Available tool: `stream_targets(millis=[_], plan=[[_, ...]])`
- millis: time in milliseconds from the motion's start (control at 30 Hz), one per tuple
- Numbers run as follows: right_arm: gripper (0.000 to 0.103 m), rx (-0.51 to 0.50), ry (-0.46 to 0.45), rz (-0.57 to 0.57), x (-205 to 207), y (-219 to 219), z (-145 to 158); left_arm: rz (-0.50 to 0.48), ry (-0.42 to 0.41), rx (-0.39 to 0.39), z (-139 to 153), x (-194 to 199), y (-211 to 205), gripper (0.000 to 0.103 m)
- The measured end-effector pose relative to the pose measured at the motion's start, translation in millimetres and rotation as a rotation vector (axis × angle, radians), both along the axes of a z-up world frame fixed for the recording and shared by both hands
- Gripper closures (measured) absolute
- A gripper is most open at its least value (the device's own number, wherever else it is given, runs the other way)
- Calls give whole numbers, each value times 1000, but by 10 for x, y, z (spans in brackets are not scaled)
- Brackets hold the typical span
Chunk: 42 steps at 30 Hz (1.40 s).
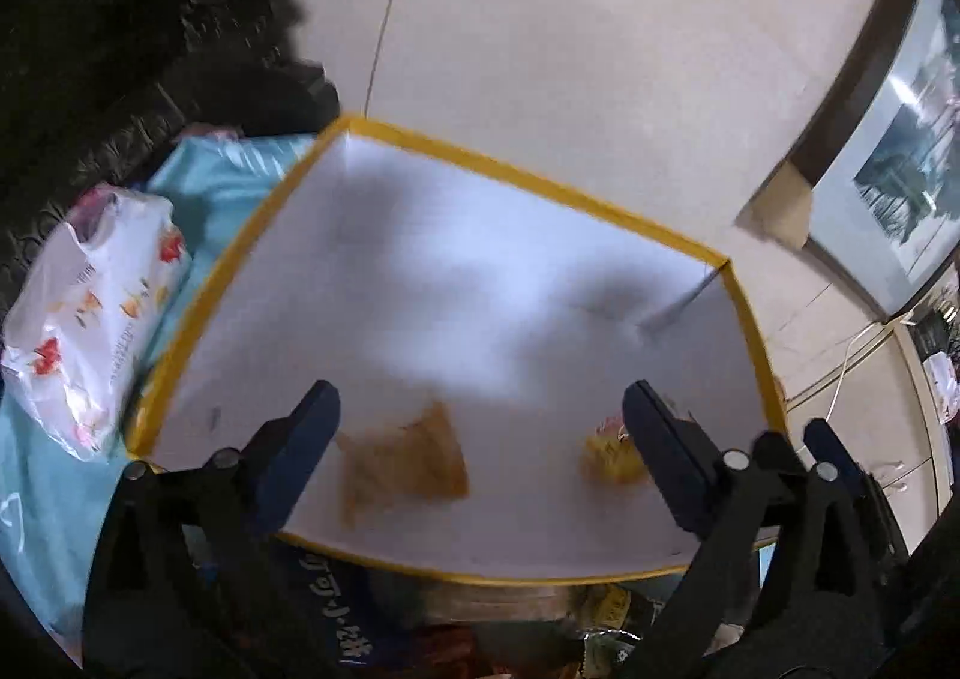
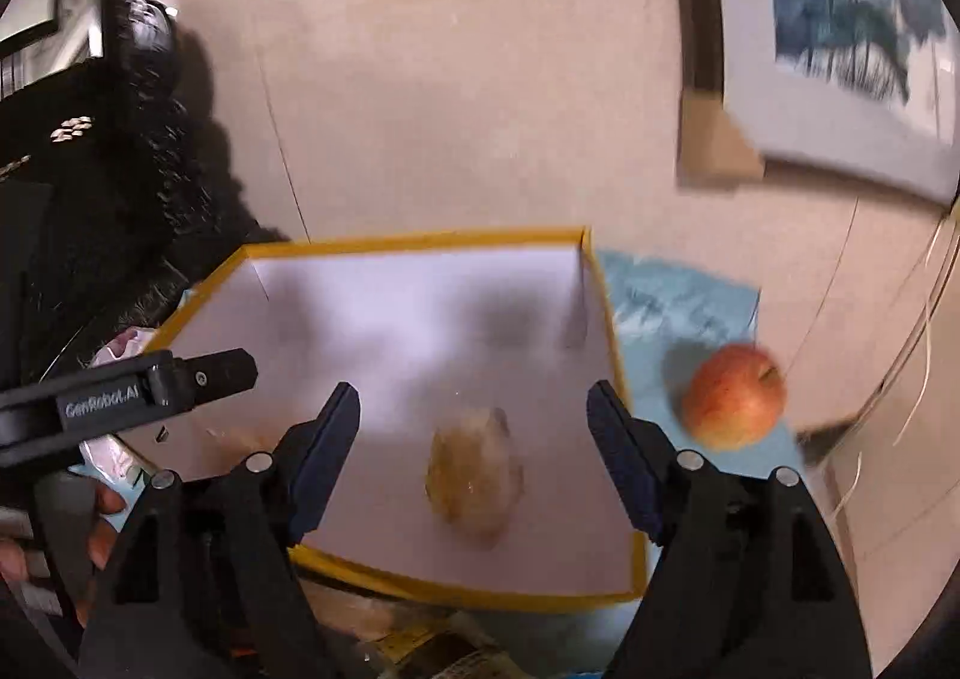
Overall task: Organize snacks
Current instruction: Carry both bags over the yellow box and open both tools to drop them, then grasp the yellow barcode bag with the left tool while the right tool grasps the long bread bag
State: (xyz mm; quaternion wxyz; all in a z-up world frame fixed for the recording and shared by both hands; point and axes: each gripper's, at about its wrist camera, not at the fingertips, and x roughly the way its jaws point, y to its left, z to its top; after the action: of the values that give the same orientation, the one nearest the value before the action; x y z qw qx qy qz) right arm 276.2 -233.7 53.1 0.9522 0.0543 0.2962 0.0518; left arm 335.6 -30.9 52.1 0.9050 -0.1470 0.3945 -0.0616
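Note:
A shallow white box with a yellow rim (image 1: 540, 187) lies on a light blue cloth (image 1: 198, 187); it also shows in the right wrist view (image 2: 420, 242). Two snack packets lie in it: a tan one (image 1: 405, 460) and a yellow one (image 1: 612, 454). The right wrist view shows one tan packet (image 2: 477, 478) clearly. My left gripper (image 1: 480, 433) is open and empty above the box's near side. My right gripper (image 2: 474, 433) is open and empty above the packet. The left gripper's body (image 2: 150, 388) shows at the left of the right view.
A white printed bag (image 1: 90, 313) lies left of the box. A red apple (image 2: 735, 397) sits on the cloth right of the box. More snack packs (image 1: 540, 625) lie just in front of the box. A dark sofa (image 1: 120, 48) and a leaning framed picture (image 2: 840, 48) stand behind.

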Motion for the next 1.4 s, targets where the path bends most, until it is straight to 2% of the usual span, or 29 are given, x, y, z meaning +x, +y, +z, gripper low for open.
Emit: stream_targets(millis=[100, 133, 233, 367, 467, 533, 633, 767, 833, 967, 1000, 1033, 1067, 1133, 1267, 1400], plan=[[6, 93, -5, 47, -232, -102, 92, -9, -35, -2, 176, -199, 75, 2], [4, 131, -22, 56, -376, -140, 144, -14, -40, -10, 240, -293, 99, 2], [1, 165, -49, 84, -748, -163, 268, -39, -77, -7, 397, -638, 140, 2], [1, 144, -40, 108, -1238, -73, 234, -90, -109, 101, 432, -1206, 128, 2], [1, 143, -28, 107, -1615, -57, 44, -110, -131, 189, 247, -1725, 156, 2], [1, 182, -15, 84, -1848, -109, -146, -140, -117, 234, -15, -2069, 164, 2], [1, 231, 12, 40, -2055, -148, -437, -173, -86, 272, -364, -2368, 162, 2], [1, 266, 78, 30, -2078, -135, -795, -166, -26, 282, -757, -2482, 179, 2], [1, 315, 60, 45, -2091, -158, -880, -147, 11, 262, -894, -2472, 230, 2], [1, 350, 100, 36, -2031, -226, -923, -148, 38, 237, -1019, -2409, 218, 4], [1, 363, 113, 29, -2028, -241, -942, -153, 45, 243, -1056, -2380, 190, 12], [1, 383, 130, 31, -2016, -250, -959, -161, 56, 250, -1090, -2362, 162, 28], [1, 397, 138, 35, -2016, -269, -973, -175, 67, 246, -1128, -2346, 141, 32], [1, 413, 147, 28, -2018, -284, -990, -172, 40, 273, -1107, -2361, 109, 62], [1, 395, 140, 46, -2048, -234, -979, -182, 38, 234, -1105, -2369, 194, 63], [1, 280, 117, 128, -2094, 14, -922, -189, 13, 188, -1123, -2383, 279, 63]])
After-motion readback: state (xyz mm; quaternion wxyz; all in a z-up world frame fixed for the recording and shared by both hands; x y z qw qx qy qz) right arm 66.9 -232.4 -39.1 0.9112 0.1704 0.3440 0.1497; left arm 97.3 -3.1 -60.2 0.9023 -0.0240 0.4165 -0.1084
